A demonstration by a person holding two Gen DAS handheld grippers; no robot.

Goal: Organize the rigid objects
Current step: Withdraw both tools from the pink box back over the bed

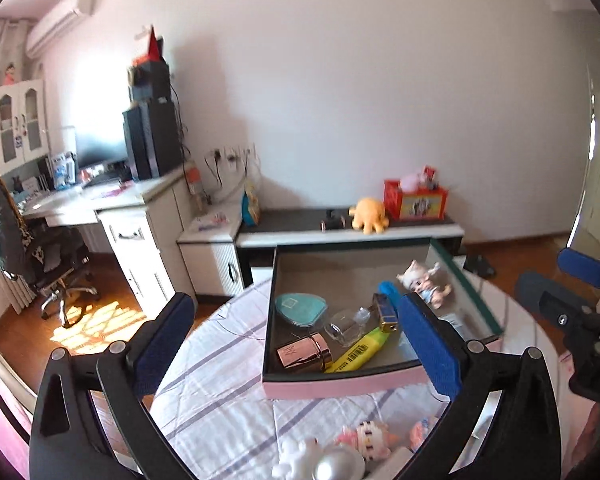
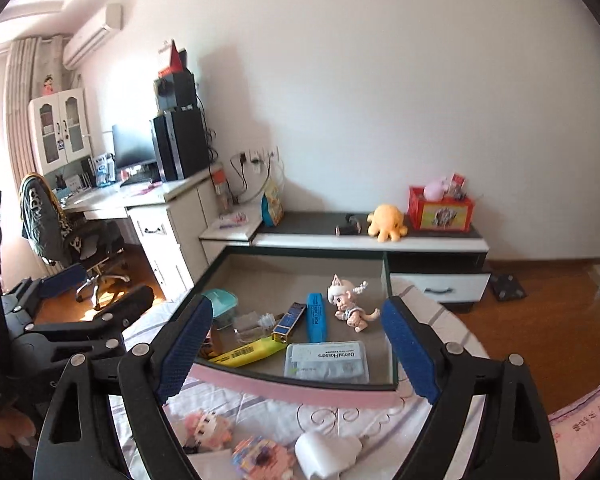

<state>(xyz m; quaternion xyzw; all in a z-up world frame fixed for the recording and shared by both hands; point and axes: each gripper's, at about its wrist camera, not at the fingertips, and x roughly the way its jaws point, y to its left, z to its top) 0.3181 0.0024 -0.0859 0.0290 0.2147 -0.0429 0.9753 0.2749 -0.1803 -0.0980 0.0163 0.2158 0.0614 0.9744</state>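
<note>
both tools stand wide open and empty: left tool (image 1: 300,334), right tool (image 2: 296,350). the pink-rimmed box (image 2: 300,394) sits on the striped cloth just ahead of both, already holding a yellow highlighter (image 2: 248,354) and a doll (image 2: 350,304). loose toys, among them a white piece (image 2: 326,450), lie nearer than the box, below the right tool, probably closer to it.

At your 12 o'clock a low cabinet (image 2: 364,242) carries a yellow plush (image 2: 387,220) and red box (image 2: 440,208). At 10 o'clock: desk (image 2: 140,196), monitor (image 2: 134,152), chair (image 2: 60,220).
</note>
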